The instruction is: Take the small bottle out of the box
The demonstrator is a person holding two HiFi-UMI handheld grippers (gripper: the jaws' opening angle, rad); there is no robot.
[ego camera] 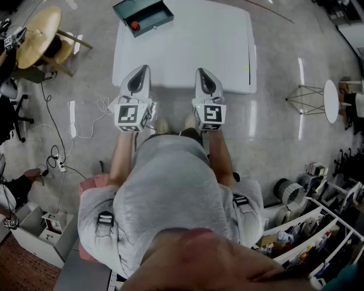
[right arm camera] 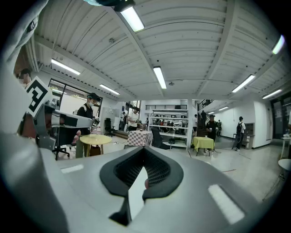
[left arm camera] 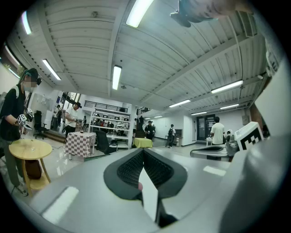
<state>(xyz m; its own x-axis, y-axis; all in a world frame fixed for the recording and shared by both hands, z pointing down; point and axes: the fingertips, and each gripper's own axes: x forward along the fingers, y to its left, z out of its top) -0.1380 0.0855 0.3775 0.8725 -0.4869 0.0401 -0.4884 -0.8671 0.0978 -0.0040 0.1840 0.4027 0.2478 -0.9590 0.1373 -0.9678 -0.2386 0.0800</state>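
The left tongs [ego camera: 140, 74] and right tongs [ego camera: 206, 77] are both closed on nothing, side by side, tips over the white table's [ego camera: 187, 51] near edge. An open green box [ego camera: 149, 12] sits at the far left corner. The bottle [ego camera: 135, 25] shows only as a red dot inside.

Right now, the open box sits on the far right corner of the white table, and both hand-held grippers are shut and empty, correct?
Not quite: the box sits on the far left corner of the white table, as the head view shows. The left hand-held gripper and the right hand-held gripper are indeed shut and empty.
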